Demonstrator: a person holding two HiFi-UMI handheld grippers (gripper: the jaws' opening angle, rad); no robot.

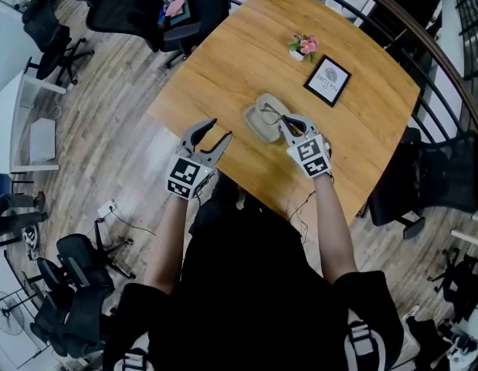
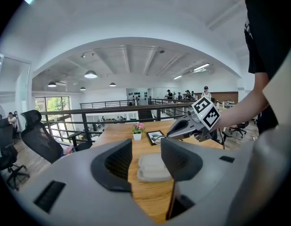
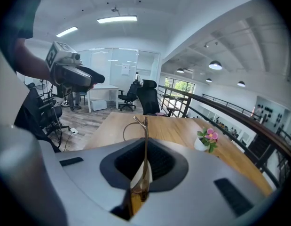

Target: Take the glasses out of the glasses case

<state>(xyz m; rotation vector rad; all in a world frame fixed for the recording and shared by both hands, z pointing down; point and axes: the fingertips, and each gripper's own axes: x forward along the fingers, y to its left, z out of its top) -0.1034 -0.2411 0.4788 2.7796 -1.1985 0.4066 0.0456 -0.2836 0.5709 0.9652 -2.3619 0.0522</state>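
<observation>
The right gripper [image 1: 286,124] is clenched on the glasses [image 3: 144,147], holding them just over the open glasses case [image 1: 256,126]. The left gripper [image 1: 221,128] hangs released and empty near the case. The case lies on a wooden table [image 1: 239,45] with a flower pot [image 1: 303,46] and a framed picture [image 1: 327,79], beside a railing [image 1: 393,14] and black office chairs [image 1: 123,6]. Only the right gripper view shows a thin temple pinched between the pads; the left gripper view shows the pale case lying open

No legible text or labels.
</observation>
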